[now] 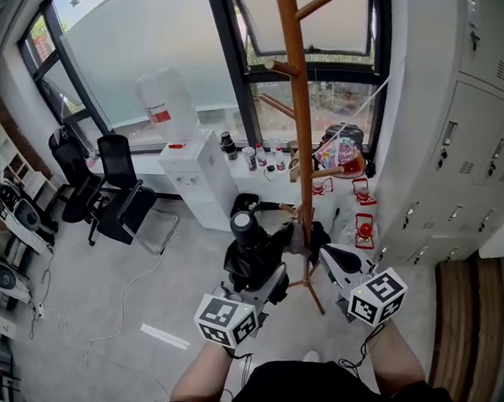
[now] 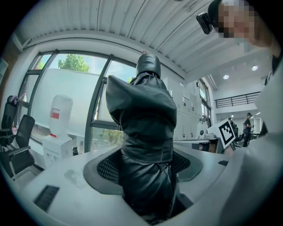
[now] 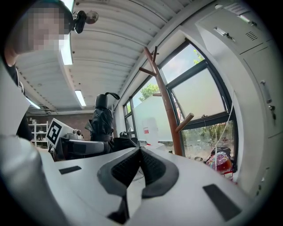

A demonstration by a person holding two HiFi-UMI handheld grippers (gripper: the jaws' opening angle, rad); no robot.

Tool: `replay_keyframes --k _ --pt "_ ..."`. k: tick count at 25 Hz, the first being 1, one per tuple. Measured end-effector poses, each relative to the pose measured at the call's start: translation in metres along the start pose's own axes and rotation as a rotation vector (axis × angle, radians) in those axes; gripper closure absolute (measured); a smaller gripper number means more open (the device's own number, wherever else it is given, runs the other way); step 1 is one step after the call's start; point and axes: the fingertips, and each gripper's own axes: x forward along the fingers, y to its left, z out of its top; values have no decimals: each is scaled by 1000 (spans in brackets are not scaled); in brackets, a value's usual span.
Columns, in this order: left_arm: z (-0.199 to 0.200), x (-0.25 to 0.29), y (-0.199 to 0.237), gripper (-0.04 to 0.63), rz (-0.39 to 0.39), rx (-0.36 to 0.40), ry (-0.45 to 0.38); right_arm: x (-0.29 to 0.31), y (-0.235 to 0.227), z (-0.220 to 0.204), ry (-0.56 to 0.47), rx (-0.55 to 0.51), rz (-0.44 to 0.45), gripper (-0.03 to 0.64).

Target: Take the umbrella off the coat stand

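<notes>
Just left of the coat stand [image 1: 300, 98] pole, my left gripper [image 1: 261, 280] has its jaws spread wide and clamped round the folded black umbrella [image 2: 143, 128], held upright low beside that stand, while my right gripper [image 3: 140, 161], just right of its foot, is empty with pads together

My umbrella [image 2: 146, 132] is shiny black and the coat stand [image 1: 299, 115] is orange-brown. My left gripper [image 2: 146, 170] and right gripper [image 3: 140, 154] are pale grey with dark dotted pads [image 2: 108, 168] and black-and-white square markers [image 1: 226, 318]. At one o'clock from the stand's foot, the lanterns [image 1: 364, 230] are red.
</notes>
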Motion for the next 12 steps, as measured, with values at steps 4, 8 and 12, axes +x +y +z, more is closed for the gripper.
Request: replay_keyframes --k 4,8,12 --pt "-18 -14 -1 298 -52 12 36 9 17 -9 13 12 -23 563" --pt "-32 -31 0 298 -97 -3 63 14 37 -16 24 19 -47 563" --pt "-47 -53 -1 298 -131 -14 91 11 58 -26 46 23 -77 563"
